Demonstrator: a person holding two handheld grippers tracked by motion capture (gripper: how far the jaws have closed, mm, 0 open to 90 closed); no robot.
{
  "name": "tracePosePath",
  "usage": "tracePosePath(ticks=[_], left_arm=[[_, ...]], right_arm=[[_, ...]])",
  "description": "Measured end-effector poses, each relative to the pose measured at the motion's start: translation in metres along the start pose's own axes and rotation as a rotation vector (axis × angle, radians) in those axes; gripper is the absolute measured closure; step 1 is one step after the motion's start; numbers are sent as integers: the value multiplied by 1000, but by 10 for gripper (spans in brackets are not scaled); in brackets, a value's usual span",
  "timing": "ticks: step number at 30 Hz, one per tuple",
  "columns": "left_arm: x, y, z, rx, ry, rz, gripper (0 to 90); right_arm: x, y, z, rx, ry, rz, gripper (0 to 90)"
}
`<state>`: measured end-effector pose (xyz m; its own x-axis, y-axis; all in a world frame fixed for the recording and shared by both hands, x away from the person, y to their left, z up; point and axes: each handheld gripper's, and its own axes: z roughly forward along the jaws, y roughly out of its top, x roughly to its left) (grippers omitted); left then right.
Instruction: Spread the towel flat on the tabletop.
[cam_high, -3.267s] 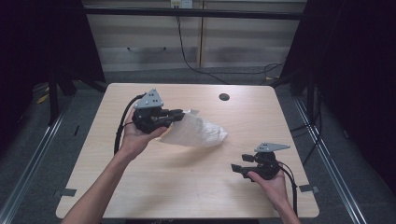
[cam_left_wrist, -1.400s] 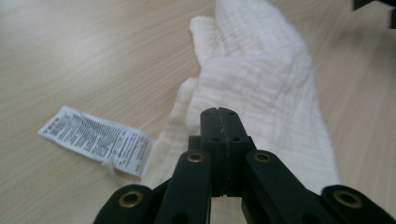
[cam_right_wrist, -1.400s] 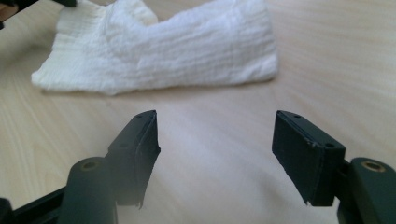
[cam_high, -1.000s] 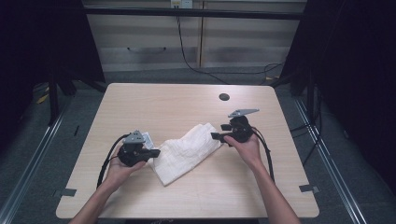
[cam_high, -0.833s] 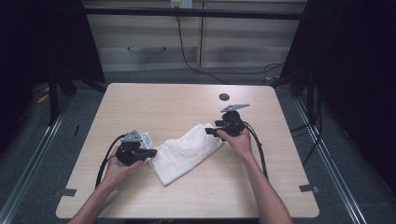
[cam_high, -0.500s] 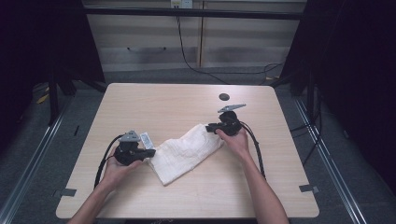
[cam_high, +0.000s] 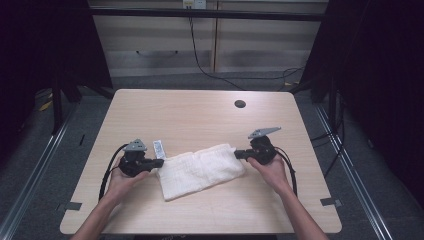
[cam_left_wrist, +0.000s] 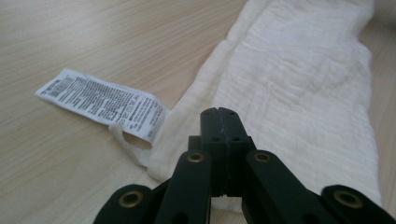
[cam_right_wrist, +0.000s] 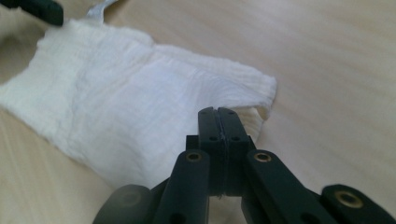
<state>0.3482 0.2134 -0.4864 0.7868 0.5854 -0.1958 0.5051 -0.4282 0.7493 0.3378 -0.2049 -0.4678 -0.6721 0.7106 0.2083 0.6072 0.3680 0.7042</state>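
Pale wood worktop is carrying a folded white cloth (cam_high: 200, 170) near its front edge, where the left tongs (cam_high: 156, 163) and right tongs (cam_high: 238, 154) are pinching its opposite ends, likely calling for an even lift or fold next.

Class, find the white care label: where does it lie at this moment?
In the high view the label lies flat on the table, at the cloth's left end, just beyond the left gripper.
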Motion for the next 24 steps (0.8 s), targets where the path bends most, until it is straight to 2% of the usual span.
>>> tracePosePath(ticks=[8, 11, 13, 14, 15, 17, 21, 24], left_arm=[[-5, -5, 9, 67, -9, 28, 900], [-7, -10, 10, 59, -4, 34, 900], [-9, -10, 10, 62, 0, 43, 900], [-9, -10, 11, 61, -1, 41, 900], [-9, -10, 11, 61, -1, 41, 900], [-7, -10, 12, 61, -7, 32, 900], [-5, -10, 13, 59, -3, 29, 900], [-6, -10, 14, 60, -2, 30, 900]], right_arm=[[22, -50, -6, 72, -4, -12, 895], [25, -58, -9, 69, 3, -14, 881], [27, -60, -12, 76, 4, -18, 808], [28, -60, -13, 70, 10, -17, 740], [28, -60, -13, 70, 10, -17, 740], [24, -57, -21, 29, 5, -11, 685], [13, -42, -28, -27, -32, -7, 682], [4, -34, -19, -33, -27, 12, 690]])
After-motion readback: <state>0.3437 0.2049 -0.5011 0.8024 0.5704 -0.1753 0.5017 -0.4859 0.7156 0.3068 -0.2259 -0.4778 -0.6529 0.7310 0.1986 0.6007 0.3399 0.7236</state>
